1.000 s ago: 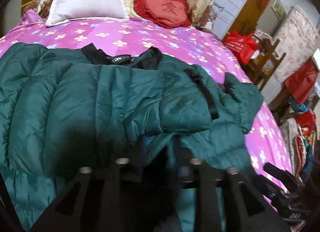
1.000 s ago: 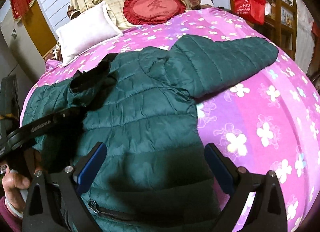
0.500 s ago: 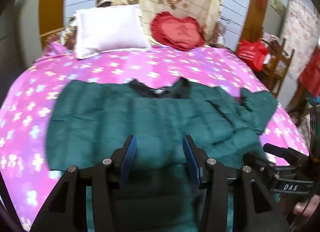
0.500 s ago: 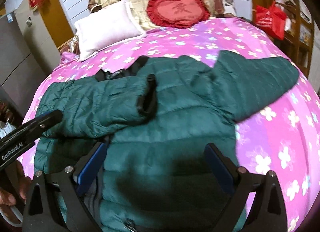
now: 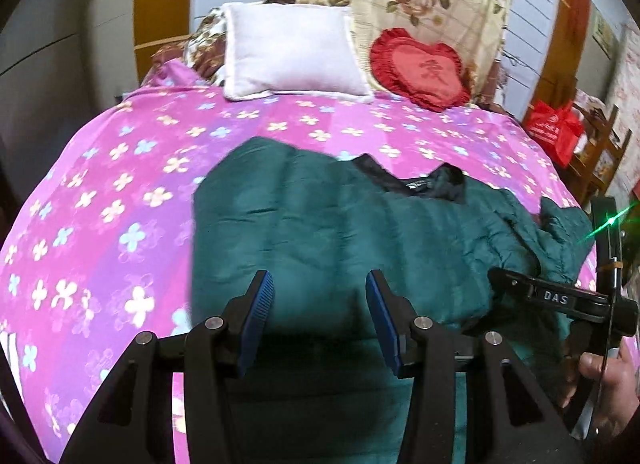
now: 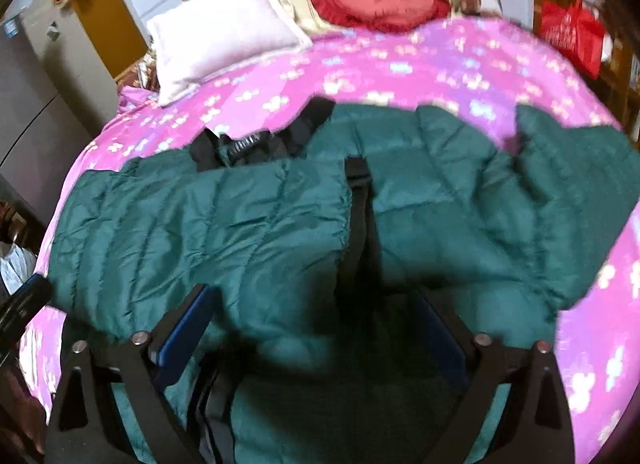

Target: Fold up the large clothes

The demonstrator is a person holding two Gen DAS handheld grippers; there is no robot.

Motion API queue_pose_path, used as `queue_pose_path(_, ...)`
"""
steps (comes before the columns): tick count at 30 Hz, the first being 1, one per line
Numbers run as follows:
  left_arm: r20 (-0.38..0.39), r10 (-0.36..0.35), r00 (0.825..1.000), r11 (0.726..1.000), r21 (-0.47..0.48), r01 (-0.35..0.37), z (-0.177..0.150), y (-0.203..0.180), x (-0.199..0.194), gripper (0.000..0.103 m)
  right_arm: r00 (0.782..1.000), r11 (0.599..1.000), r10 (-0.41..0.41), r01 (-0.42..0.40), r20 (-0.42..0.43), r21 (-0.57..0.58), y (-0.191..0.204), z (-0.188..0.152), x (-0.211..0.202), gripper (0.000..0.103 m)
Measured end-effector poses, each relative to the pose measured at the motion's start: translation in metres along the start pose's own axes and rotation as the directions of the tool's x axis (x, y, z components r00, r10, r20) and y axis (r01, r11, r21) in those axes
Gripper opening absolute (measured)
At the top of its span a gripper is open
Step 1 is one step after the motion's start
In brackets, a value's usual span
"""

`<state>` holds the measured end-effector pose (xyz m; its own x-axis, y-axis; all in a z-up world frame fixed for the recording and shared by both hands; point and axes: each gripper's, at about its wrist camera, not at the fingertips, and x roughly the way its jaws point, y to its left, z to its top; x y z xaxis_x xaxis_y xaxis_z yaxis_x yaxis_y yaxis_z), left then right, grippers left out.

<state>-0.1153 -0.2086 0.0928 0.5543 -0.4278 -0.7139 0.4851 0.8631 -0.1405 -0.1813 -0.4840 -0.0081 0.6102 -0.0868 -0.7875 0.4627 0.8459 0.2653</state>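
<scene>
A dark green puffer jacket point(image 5: 360, 232) lies on a pink flowered bedspread point(image 5: 112, 224), black collar point(image 5: 416, 184) toward the pillows. Its left sleeve point(image 6: 208, 224) is folded across the chest, black cuff point(image 6: 358, 200) near the middle; the right sleeve point(image 6: 576, 192) lies out to the right. My left gripper point(image 5: 318, 304) is open and empty above the jacket's lower part. My right gripper point(image 6: 316, 328) is open, low over the jacket's hem, its pads point(image 6: 184, 328) straddling the fabric without closing on it. The right gripper's body also shows in the left wrist view point(image 5: 560, 300).
A white pillow point(image 5: 292, 56) and a red heart cushion point(image 5: 420, 68) lean against a floral quilt at the bed's head. A red bag point(image 5: 554, 132) and wooden furniture stand to the right of the bed. A grey cabinet point(image 6: 32, 76) stands at the left.
My left gripper let go of the left sleeve after laying it across the chest, then pulled back and rose. My right gripper moved down closer to the jacket.
</scene>
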Motion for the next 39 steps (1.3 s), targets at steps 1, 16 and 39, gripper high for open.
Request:
queue_pose_path(1, 0.002, 0.007, 1.000, 1.000, -0.003, -0.007, 0.000, 0.005, -0.001, 0.030, 0.999, 1.000, 0.028, -0.027, -0.026, 0.016, -0.002, 0.000, 0.009, 0.045)
queue_pose_path(16, -0.023, 0.042, 0.999, 0.978, -0.201, -0.045, 0.007, 0.061, 0.019, 0.030, 0.991, 0.993, -0.116, 0.115, 0.061, 0.011, -0.042, 0.000, -0.005, 0.020)
queue_pose_path(39, -0.035, 0.094, 0.995, 0.977, -0.189, -0.099, -0.003, 0.031, 0.082, 0.050, 0.989, 0.982, -0.108, 0.122, 0.101, -0.142, -0.003, 0.014, 0.034, 0.066)
